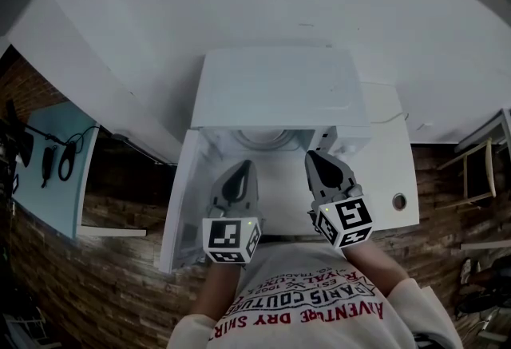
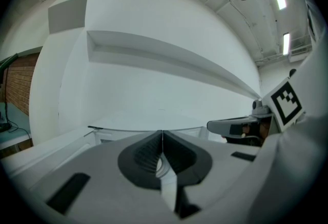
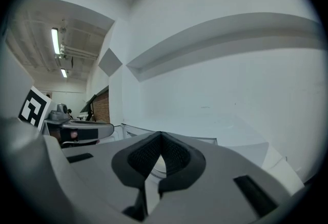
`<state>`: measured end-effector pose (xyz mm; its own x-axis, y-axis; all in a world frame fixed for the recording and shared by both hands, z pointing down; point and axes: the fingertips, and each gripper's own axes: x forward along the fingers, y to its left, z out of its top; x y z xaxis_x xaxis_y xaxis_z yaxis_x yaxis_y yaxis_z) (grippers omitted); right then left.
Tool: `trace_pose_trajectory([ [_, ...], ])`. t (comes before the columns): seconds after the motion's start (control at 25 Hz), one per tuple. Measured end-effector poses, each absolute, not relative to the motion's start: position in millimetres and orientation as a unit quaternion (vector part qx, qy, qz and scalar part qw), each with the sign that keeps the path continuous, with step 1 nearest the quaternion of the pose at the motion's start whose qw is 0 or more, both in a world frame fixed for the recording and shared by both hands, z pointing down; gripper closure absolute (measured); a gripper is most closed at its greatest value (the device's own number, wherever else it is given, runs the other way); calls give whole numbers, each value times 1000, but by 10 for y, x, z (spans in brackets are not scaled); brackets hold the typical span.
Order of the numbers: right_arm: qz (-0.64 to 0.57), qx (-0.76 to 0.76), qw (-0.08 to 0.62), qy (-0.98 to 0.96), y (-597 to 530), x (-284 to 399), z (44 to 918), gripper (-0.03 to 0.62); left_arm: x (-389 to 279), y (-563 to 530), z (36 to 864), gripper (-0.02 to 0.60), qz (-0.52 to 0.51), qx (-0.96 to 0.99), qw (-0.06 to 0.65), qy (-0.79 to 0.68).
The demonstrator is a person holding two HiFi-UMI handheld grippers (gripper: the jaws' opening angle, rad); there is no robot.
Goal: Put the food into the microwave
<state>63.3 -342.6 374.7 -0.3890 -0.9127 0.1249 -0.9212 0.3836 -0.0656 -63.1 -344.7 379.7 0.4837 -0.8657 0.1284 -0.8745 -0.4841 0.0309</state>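
Note:
A white microwave (image 1: 279, 88) stands in front of me with its door (image 1: 177, 204) swung open to the left. A round glass plate (image 1: 263, 140) shows inside its cavity. My left gripper (image 1: 242, 167) and right gripper (image 1: 313, 156) hover side by side just before the opening, both pointing into it. Each one's jaws are pressed together with nothing between them, as the left gripper view (image 2: 162, 134) and the right gripper view (image 3: 160, 136) show. The right gripper's body (image 2: 241, 126) shows at the side of the left gripper view. No food appears in any view.
The microwave sits on a white counter (image 1: 391, 156) with a round hole (image 1: 399, 201) near its right end. A white wall with a ledge (image 2: 169, 59) rises behind. A light blue table (image 1: 56, 172) with cables stands at the left, a wooden chair (image 1: 479, 172) at the right.

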Motion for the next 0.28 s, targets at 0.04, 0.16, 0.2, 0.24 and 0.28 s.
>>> trace_pose_trajectory([
  [0.04, 61, 551, 32, -831, -3427, 633, 3732, 583, -629, -3448, 3799, 574, 48, 860, 46, -506],
  [0.16, 61, 551, 30, -832, -3431, 640, 3700, 583, -620, -3439, 3804, 574, 49, 859, 47, -508],
  [0.2, 61, 550, 28, -832, -3434, 643, 3692, 583, -614, -3437, 3802, 574, 49, 859, 47, -508],
  [0.24, 62, 550, 27, -832, -3438, 647, 3684, 583, -608, -3436, 3798, 574, 49, 859, 47, -508],
  [0.28, 63, 549, 26, -833, -3441, 651, 3676, 583, -600, -3436, 3794, 574, 49, 859, 46, -507],
])
